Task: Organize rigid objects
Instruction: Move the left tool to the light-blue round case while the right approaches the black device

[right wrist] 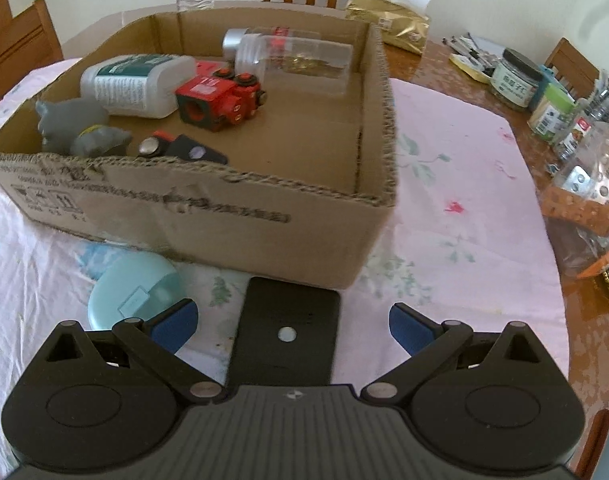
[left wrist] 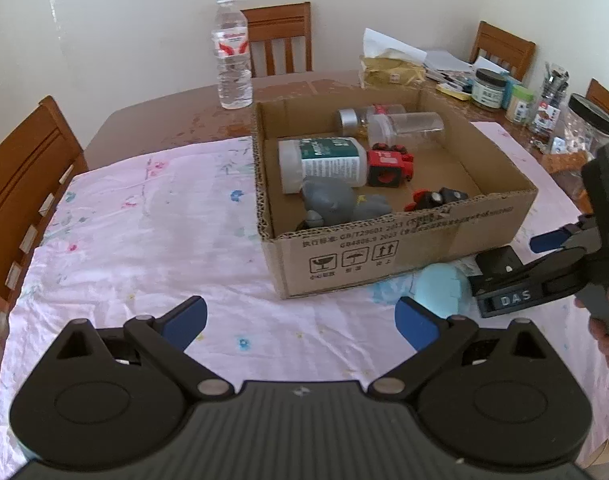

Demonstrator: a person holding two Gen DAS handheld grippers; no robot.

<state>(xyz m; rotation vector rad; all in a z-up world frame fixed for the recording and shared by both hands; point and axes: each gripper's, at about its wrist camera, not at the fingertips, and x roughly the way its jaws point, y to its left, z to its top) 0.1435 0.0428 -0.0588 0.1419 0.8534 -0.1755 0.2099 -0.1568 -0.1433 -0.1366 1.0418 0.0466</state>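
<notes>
The right gripper (right wrist: pixel 292 322) hangs low over the pink floral cloth (right wrist: pixel 456 216) with its blue-padded fingers spread wide, and a flat black block (right wrist: pixel 288 336) with a small silver stud lies directly between them, at 12 o'clock from the tool's body. Whether the pads touch the block's sides cannot be told; a strip of cloth shows on each side. The block's far edge sits just beside the near wall of the cardboard box (right wrist: pixel 208 216). At 10 o'clock from the gripper, a pale teal round case (right wrist: pixel 132 292) lies on the cloth, partly tucked against the box and just beside the left finger.

The left gripper (left wrist: pixel 300 326) is held above bare cloth, its fingers also wide apart and holding nothing. From it the box (left wrist: pixel 384 248) stands at 1 o'clock, the teal case (left wrist: pixel 438 290) at 2 o'clock, close to its right finger.

Inside the box lie a white bottle (left wrist: pixel 324 162) on its side, a red toy train (left wrist: pixel 390 166), a grey toy animal (left wrist: pixel 336 202), two clear jars (left wrist: pixel 404 128) and a small black-and-red piece (left wrist: pixel 436 198)
</notes>
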